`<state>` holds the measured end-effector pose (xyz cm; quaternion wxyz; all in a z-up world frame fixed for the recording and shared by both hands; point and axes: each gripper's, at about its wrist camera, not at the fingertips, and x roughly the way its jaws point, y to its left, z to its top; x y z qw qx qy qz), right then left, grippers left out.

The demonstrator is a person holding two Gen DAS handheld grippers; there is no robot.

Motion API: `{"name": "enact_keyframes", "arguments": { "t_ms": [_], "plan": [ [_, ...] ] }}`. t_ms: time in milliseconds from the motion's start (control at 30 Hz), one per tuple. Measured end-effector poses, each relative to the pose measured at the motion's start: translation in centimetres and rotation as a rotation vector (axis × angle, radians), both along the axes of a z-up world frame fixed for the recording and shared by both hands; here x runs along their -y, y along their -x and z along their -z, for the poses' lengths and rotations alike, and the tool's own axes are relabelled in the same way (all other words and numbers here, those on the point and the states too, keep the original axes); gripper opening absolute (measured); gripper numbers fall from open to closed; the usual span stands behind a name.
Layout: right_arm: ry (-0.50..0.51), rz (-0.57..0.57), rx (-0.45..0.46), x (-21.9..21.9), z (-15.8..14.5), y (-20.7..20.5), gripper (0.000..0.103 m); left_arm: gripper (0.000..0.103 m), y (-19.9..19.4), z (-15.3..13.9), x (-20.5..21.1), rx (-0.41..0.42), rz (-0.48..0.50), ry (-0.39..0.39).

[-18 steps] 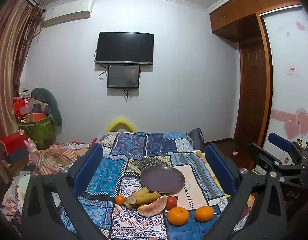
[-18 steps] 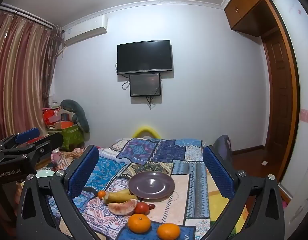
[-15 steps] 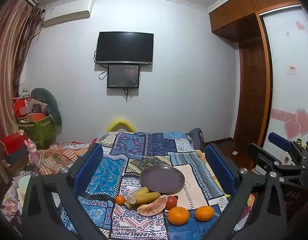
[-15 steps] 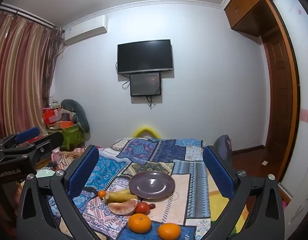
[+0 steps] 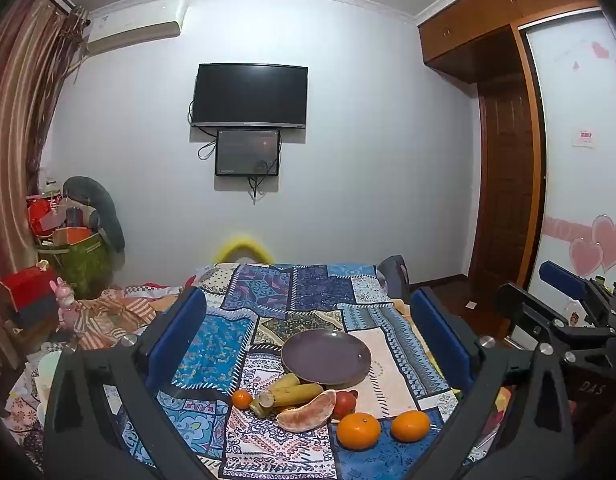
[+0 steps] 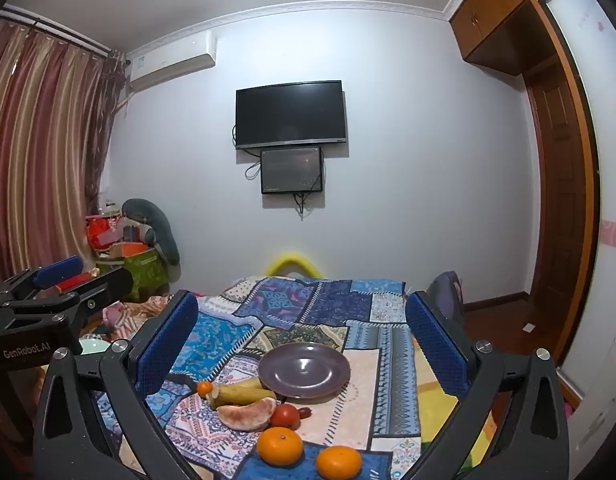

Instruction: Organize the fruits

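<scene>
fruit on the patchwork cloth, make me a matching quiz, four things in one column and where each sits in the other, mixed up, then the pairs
Things
1. plate
2. bananas
3. peeled citrus segment
4. tomato

Places
A. just right of the peeled segment, touching it
B. beyond all the fruit, nothing on it
C. between the small orange and the plate's near rim
D. in front of the bananas, nearer the camera

Pairs: 1-B, 2-C, 3-D, 4-A

Both grippers, left gripper and right gripper, are open and hold nothing.
</scene>
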<state>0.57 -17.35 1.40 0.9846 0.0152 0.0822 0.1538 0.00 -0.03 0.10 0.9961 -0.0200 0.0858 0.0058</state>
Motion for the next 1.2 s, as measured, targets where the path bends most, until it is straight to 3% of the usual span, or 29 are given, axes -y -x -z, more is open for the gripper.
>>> {"name": "enact_keyframes", "arguments": {
  "t_ms": [1200],
  "plan": [
    [-0.014,0.007,0.004,0.15,0.15,0.07,0.103,0.103,-0.13,0.16,0.27,0.000,0.011,-0.016]
  ]
}}
